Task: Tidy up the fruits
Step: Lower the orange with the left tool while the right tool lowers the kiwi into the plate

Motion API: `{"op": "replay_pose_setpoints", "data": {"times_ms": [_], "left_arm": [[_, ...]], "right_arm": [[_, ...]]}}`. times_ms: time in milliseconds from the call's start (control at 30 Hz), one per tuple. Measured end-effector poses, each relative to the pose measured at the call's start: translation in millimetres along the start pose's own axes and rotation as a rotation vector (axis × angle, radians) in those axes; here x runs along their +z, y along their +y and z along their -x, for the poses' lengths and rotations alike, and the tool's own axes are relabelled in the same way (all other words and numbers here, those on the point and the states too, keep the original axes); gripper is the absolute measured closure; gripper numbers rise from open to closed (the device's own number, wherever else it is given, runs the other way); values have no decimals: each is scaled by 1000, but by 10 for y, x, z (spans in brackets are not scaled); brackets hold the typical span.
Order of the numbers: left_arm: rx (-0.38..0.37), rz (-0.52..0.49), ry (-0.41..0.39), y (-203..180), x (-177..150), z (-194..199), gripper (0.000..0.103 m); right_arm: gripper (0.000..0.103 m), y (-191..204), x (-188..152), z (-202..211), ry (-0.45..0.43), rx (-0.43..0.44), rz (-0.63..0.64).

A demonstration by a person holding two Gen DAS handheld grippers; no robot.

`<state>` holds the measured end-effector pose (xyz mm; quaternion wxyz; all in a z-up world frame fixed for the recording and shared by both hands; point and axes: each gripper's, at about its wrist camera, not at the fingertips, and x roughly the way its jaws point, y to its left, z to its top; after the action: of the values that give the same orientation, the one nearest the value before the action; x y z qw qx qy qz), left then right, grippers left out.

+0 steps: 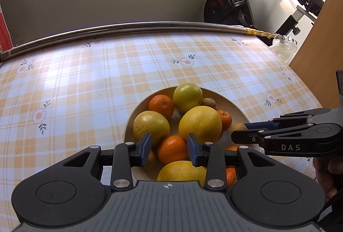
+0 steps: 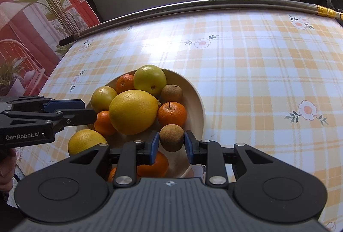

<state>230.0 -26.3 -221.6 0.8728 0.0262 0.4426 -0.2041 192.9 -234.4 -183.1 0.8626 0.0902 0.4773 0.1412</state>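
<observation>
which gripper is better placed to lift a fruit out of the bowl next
Right. The right gripper already clamps a small brown fruit at the bowl rim. The left gripper only hovers over an orange, not gripping it.

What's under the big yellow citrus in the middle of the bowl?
The big yellow citrus sits on top of the pile in the bowl. An orange and a stemmed orange flank it low down. What lies directly beneath it is covered.
</observation>
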Motion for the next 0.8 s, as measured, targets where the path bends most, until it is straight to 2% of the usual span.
{"op": "replay_pose_setpoints", "data": {"times_ms": [667,733,800], "left_arm": [[30,60,-36,19,-69,184,64],[39,71,-41,24,-85,211,63],[50,80,-48,28,-109,245,62]], "right_arm": [[73,54,30,47,-19,-5,25],[71,64,33,68,-25,-8,31],[64,75,33,92,-31,-12,36]]}}
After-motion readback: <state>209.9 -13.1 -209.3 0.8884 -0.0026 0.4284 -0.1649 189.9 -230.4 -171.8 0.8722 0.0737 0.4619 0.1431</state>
